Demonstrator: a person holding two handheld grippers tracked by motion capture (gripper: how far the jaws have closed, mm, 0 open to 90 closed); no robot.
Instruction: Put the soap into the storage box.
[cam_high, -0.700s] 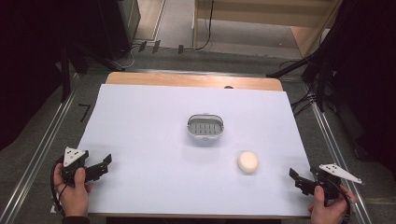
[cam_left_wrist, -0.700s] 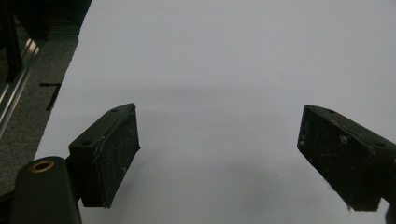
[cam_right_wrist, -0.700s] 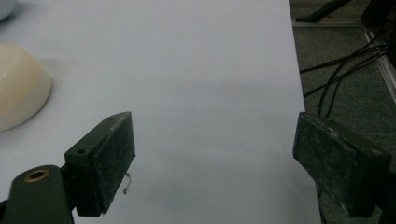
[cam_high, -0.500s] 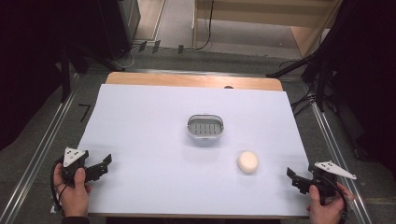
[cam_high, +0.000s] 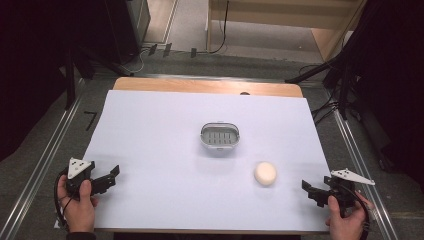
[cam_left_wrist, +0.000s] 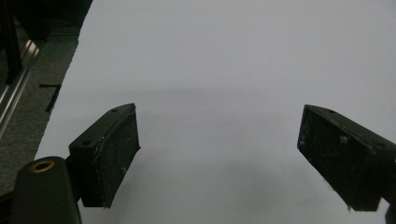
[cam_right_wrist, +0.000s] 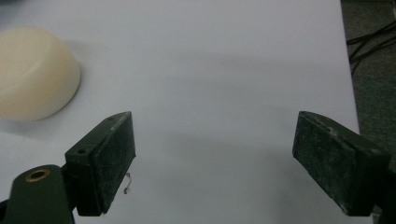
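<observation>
A cream round soap bar (cam_high: 265, 173) lies on the white table sheet (cam_high: 160, 140), right of the middle, and it reappears as the soap bar (cam_right_wrist: 32, 72) at the far left of the right gripper view. Behind it stands a small grey soap dish (cam_high: 220, 136) with a slotted floor. My right gripper (cam_high: 313, 192) is held low at the front right corner, open, nothing between its jaws, a short way right of the soap. My left gripper (cam_high: 109, 177) rests at the front left edge, also open over bare sheet.
A wooden table edge (cam_high: 200, 85) shows beyond the sheet. Metal rails (cam_high: 45, 165) run along both sides on grey floor. Cables (cam_high: 330, 107) and dark stands crowd the back right.
The right gripper has shifted a little leftward toward the soap. The left gripper, the soap and the dish stay where they were.
</observation>
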